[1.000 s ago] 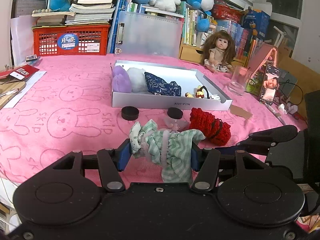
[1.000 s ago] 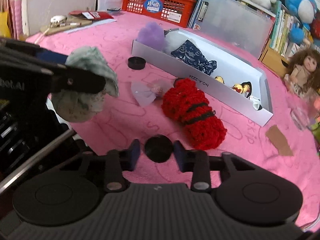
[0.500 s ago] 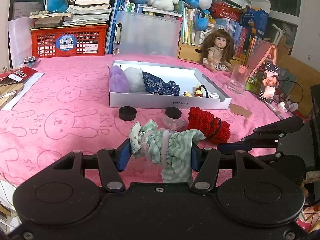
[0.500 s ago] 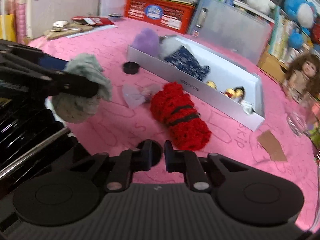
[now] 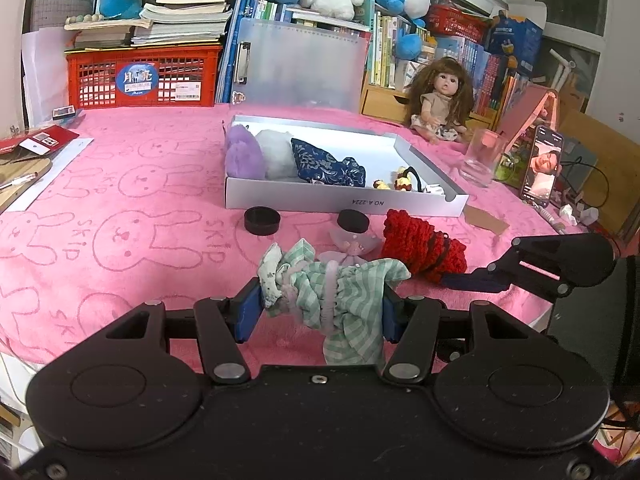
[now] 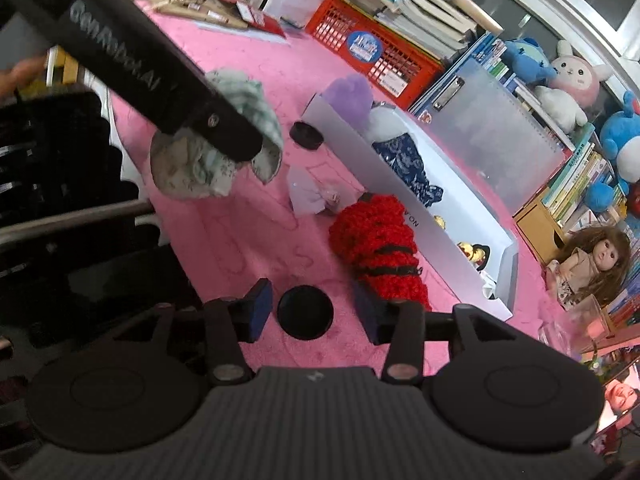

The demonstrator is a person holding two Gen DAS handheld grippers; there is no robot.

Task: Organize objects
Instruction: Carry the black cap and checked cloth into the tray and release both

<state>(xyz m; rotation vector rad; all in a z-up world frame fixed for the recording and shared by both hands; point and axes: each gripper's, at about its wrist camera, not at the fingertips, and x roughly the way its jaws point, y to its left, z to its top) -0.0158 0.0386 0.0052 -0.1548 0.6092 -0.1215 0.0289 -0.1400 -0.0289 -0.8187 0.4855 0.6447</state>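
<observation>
Pink bunny-print towel: covers the table; near edge drops away just below both grippers; broad bare stretch on its left half

White shallow box: centre of the towel, holding a purple pompom, a white pompom, a navy patterned pouch and small trinkets at its right end; right half of its floor is bare

Loose items in front of the box: two black round lids, well apart; a pale lilac bow; a red knitted roll bound with black bands

Left gripper: raised over the near edge, both blue pads pressed on a green striped cloth bundle tied with pink cord; unchanged from a second ago

Right gripper: low near the towel's near edge, jaws opening, much wider than a second ago and rolled since; a third black lid lies on the towel between the pads, touching neither; the right-side pad stands just beside the red roll's end

Back edge: red crate, stacked books, plush toys, a doll, a drinking glass, a phone
</observation>
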